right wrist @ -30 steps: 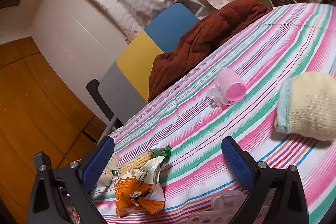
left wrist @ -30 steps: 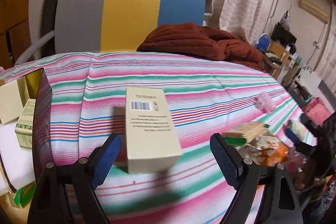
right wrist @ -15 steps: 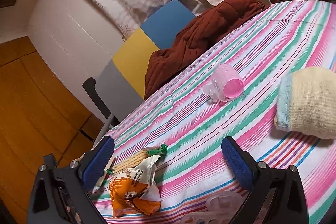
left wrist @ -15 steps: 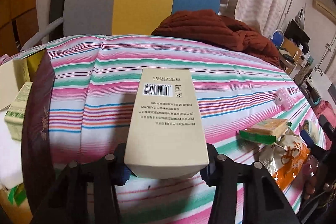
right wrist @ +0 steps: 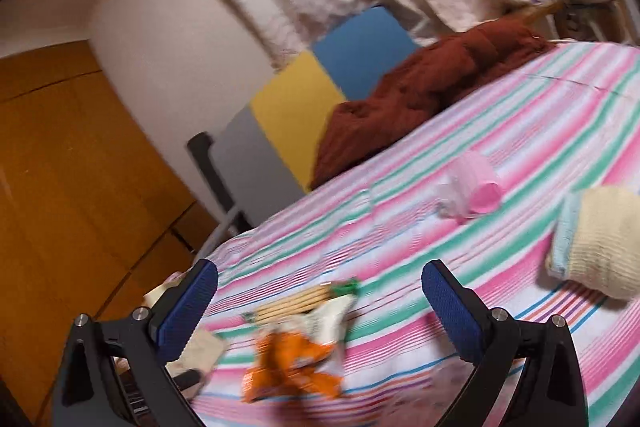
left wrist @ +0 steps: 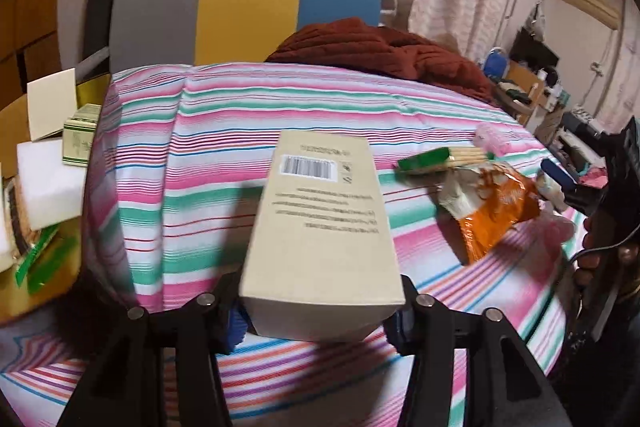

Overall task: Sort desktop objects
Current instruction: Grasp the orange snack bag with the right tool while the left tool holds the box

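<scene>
A tall beige carton [left wrist: 320, 227] with a barcode is clamped at its near end by my left gripper [left wrist: 318, 315], raised off the striped cloth [left wrist: 208, 131] and tilted away. To its right lie a green-ended biscuit pack [left wrist: 444, 159] and an orange snack bag [left wrist: 492, 211]. My right gripper [right wrist: 320, 307] hangs open over the same orange snack bag [right wrist: 296, 363] and biscuit pack [right wrist: 300, 303], with nothing between its blue pads [right wrist: 452, 311]. A pink roller [right wrist: 476, 187] and a cream rolled towel [right wrist: 600, 239] lie further right.
At the left an open box [left wrist: 44, 267] holds a white foam block [left wrist: 48, 183], a small green-and-white carton [left wrist: 80, 143] and green packets. A brown jacket [left wrist: 384, 55] lies at the far edge by a grey, yellow and blue chair back [left wrist: 248, 7]. A hand [left wrist: 600, 251] holds the other gripper at right.
My left gripper went from open around the beige carton to shut on it, then lifted it and swung left. The right gripper stayed open and shifted slightly, blurring its view.
</scene>
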Motion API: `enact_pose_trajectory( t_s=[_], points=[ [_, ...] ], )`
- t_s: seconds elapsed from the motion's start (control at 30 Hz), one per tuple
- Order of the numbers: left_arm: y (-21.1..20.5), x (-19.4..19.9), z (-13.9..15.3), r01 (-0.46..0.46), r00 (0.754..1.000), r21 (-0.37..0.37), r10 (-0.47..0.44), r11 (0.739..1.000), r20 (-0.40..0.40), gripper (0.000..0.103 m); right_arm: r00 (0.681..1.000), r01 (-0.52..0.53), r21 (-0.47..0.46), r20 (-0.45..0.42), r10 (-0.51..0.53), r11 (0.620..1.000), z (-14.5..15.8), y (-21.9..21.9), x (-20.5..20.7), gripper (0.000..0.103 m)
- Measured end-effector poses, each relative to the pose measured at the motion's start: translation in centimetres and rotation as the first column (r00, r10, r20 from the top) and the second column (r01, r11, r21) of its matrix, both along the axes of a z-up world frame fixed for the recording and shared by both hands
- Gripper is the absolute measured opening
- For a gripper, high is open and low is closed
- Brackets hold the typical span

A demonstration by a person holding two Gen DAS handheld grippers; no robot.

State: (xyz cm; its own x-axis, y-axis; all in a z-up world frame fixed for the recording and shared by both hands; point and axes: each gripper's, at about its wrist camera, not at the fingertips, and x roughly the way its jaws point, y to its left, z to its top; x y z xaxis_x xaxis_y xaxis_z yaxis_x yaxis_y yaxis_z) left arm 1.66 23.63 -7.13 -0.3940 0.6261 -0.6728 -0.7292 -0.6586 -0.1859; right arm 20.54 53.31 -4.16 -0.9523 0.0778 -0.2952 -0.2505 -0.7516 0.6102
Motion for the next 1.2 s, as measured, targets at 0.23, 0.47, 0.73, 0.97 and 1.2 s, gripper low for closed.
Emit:
enact_pose_trajectory(
  t_s=[0.23,0.47,0.73,0.97,1.2],
  points=[
    [0.1,0.3,-0.4,0.034,0.999,0.058,-0.034,0.998,0.001,0.077,0.990,-0.107,0.030,0.096,0.103,0.994,1.3,-2.5,-0.9,0.103],
    [-0.5,0.1,-0.7,0.032,0.999,0.127,-0.035,0.991,0.019,0.077,0.957,-0.143,0.107,0.269,0.110,0.984,0.2,-4.3,-7.0,0.103],
    [-1.0,-0.4,-0.8,0.027,0.998,0.184,-0.037,0.982,0.051,0.077,0.898,-0.334,-0.007,0.302,0.321,0.943,-1.3,-7.4,-8.0,0.103],
    [-1.2,-0.7,-0.9,0.024,0.997,0.210,-0.039,0.977,0.067,0.077,0.826,-0.499,-0.072,0.264,0.499,0.864,-1.2,-11.3,-4.4,0.103],
    [-1.1,-1.0,-1.1,0.028,0.997,0.208,-0.042,0.978,0.064,0.078,0.832,-0.479,0.128,0.382,0.403,0.868,0.3,-13.2,-3.2,0.103]
  ],
)
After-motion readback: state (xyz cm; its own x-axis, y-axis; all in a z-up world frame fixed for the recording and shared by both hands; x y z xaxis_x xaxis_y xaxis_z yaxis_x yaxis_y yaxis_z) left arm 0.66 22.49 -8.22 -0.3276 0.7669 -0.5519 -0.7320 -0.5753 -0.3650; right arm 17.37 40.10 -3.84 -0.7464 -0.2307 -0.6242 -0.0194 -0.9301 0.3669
